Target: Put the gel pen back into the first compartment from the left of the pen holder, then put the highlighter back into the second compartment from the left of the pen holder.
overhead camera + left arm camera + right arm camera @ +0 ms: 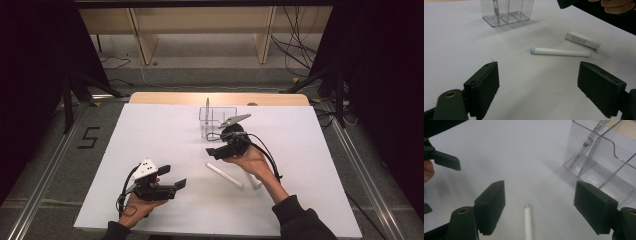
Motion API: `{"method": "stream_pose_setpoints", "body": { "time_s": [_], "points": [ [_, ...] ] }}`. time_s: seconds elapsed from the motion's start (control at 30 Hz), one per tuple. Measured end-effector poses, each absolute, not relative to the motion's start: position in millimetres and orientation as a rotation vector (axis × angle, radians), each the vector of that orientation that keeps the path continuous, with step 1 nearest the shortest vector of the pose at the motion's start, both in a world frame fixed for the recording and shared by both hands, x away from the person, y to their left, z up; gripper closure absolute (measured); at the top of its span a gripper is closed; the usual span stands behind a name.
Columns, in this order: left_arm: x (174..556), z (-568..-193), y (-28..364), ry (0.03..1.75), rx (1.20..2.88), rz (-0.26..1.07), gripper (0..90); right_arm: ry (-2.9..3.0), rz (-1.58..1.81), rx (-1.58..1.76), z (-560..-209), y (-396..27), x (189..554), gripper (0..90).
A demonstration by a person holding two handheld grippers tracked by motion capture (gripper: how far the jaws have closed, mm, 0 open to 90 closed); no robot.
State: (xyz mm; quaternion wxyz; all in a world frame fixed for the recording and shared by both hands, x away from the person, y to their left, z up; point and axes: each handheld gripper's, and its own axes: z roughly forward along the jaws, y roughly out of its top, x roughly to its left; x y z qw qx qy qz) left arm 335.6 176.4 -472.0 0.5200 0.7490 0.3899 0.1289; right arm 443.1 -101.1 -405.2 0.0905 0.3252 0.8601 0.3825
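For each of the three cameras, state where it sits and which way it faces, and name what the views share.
High view: fixed above the person's side, looking forward and down on the white table; both forearms, left gripper and right gripper show.
Left gripper view: rides the left gripper, looking along its open jaws across the table at the white pen, a white tube and the clear organizer.
Right gripper view: rides the right gripper, open above the pen's tip.
Shared: pen and organizer appear in all three.
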Motion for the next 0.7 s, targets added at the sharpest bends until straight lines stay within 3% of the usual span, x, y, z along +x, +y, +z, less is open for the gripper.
{"method": "stream_pose_setpoints", "body": {
  "time_s": [0.7],
  "points": [
    [335, -472, 177, 0.933, 1.797, 0.313, 17.1, 2.643, 1.000, 0.915, -416, -100, 436, 25.2]
  ]
}}
